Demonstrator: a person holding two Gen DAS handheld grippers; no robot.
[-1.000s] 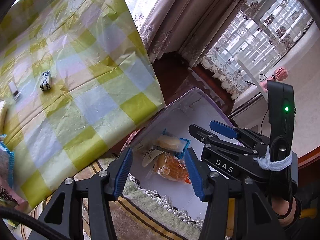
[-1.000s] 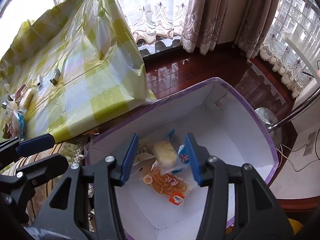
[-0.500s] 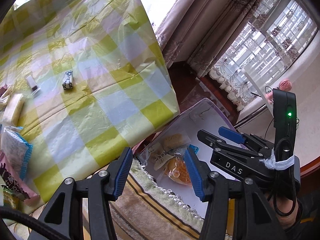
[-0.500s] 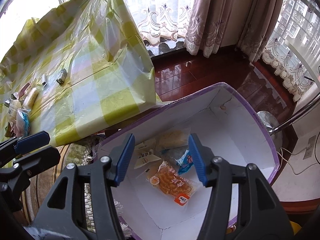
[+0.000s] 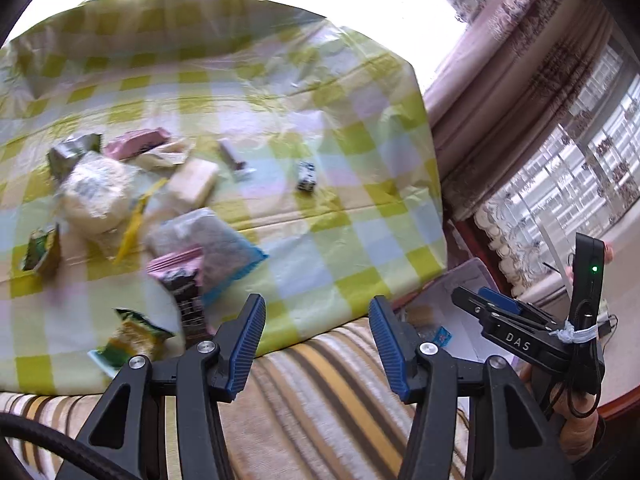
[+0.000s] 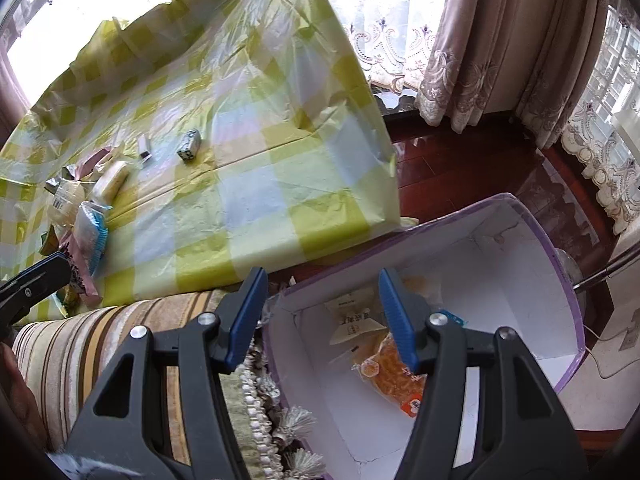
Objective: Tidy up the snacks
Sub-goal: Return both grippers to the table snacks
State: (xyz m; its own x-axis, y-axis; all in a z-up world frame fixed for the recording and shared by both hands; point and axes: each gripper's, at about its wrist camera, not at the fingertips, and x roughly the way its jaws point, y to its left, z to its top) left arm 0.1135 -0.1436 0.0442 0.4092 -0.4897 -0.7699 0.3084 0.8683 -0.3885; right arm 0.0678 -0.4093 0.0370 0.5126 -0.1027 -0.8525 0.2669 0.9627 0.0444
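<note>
Now the snacks are lying in two groups. In the box (image 6: 532,248), white inside with a purple rim, three packets are showing: an orange one (image 6: 394,376), a white one (image 6: 354,320) and a pale one behind it with a blue corner (image 6: 450,316); a second ago the pale packet was hanging between the right gripper's pads, and it is now resting on the box floor. On the checked tablecloth (image 5: 320,240) the pile (image 5: 132,216) is holding roughly ten packets, though blur is keeping the count loose, with one small wrapped piece (image 5: 306,176) lying apart.

The right gripper (image 6: 322,316) is hanging over the box's near edge, jaws spread with nothing between them, wider than a second ago. The left gripper (image 5: 316,336) is standing half open and empty; it has been swinging away from the box, and is now pointing at the near table edge and the striped sofa arm (image 5: 328,396), with the pile coming into its view.
</note>
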